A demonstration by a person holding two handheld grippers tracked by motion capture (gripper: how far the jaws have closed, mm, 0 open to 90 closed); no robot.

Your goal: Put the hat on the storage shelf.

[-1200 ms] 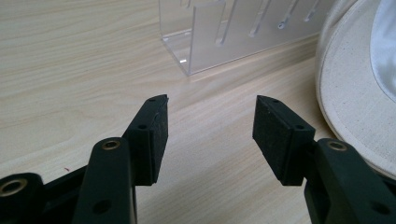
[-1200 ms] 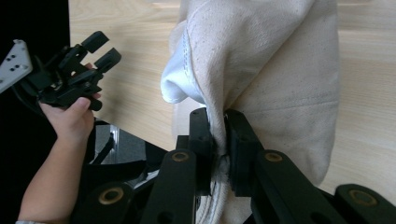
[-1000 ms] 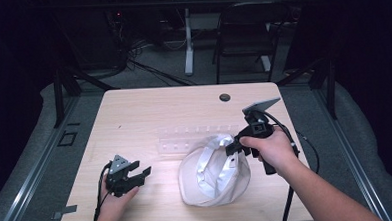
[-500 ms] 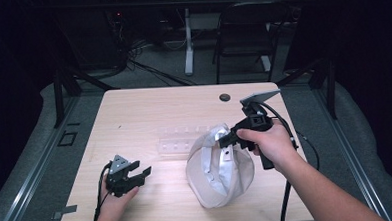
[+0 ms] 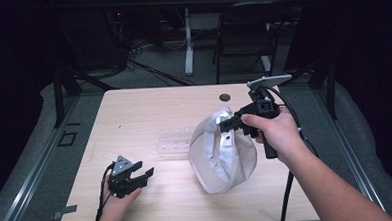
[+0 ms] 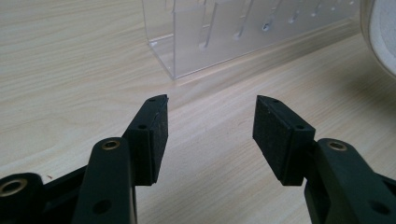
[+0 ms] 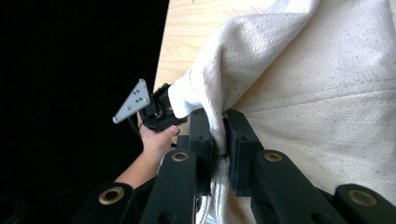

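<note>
A white canvas bag (image 5: 221, 157) hangs upright over the table's middle right, its bottom touching the wood. My right gripper (image 5: 228, 124) is shut on the bag's upper rim and holds it up. In the right gripper view the jaws (image 7: 218, 135) pinch a fold of the cream cloth (image 7: 317, 84). My left gripper (image 5: 144, 174) rests on the table near the front left, open with nothing between its fingers. In the left gripper view its jaws (image 6: 210, 121) stand wide apart over bare wood.
A clear acrylic rack (image 5: 174, 140) lies on the wooden table (image 5: 134, 113) just left of the bag, and appears ahead of the left jaws (image 6: 224, 32). A small dark round disc (image 5: 225, 96) sits near the far edge. Dark floor surrounds the table.
The right gripper has risen and pulled the bag from a flat heap into an upright hanging shape. The left gripper has stayed in place.
</note>
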